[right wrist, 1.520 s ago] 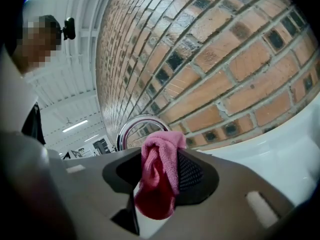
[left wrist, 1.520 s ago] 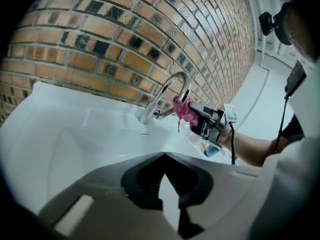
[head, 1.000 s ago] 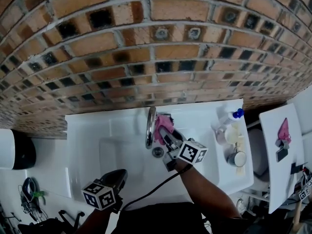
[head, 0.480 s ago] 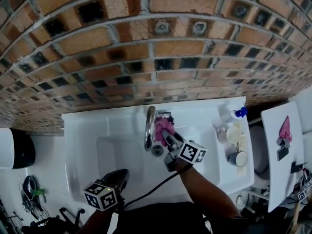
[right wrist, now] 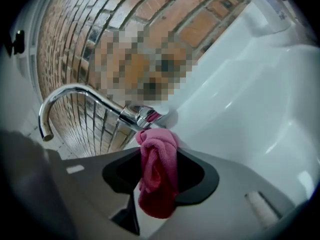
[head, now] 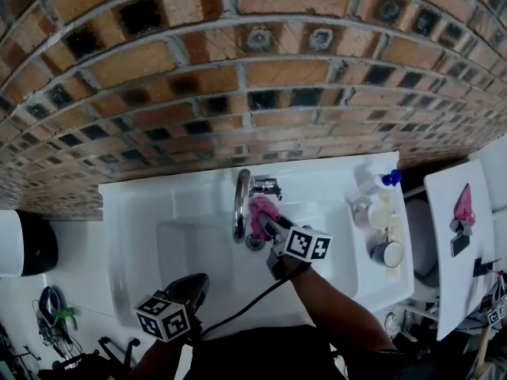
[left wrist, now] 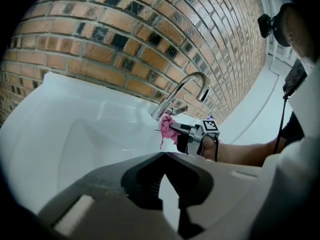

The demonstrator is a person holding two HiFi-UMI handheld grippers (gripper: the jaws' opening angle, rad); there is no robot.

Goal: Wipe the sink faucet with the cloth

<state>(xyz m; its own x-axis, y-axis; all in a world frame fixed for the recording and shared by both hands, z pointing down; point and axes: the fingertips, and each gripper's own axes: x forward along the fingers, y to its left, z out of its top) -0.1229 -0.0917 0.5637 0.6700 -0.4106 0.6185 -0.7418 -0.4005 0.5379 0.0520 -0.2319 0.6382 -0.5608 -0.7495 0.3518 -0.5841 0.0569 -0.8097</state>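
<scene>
White sink carries a faucet at its back rim; bottle and cups on its right ledge.

Faucet: polished chrome metal, mirror-glossy. Cloth: pink terry fabric, soft, matt. Sink: white, smooth, glossy. Wall: rough matt brick.

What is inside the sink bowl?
A round drain shows in the white sink, near the tip of the tap. The right gripper, shut on the pink cloth, and the person's arm cover part of the bowl.
</scene>
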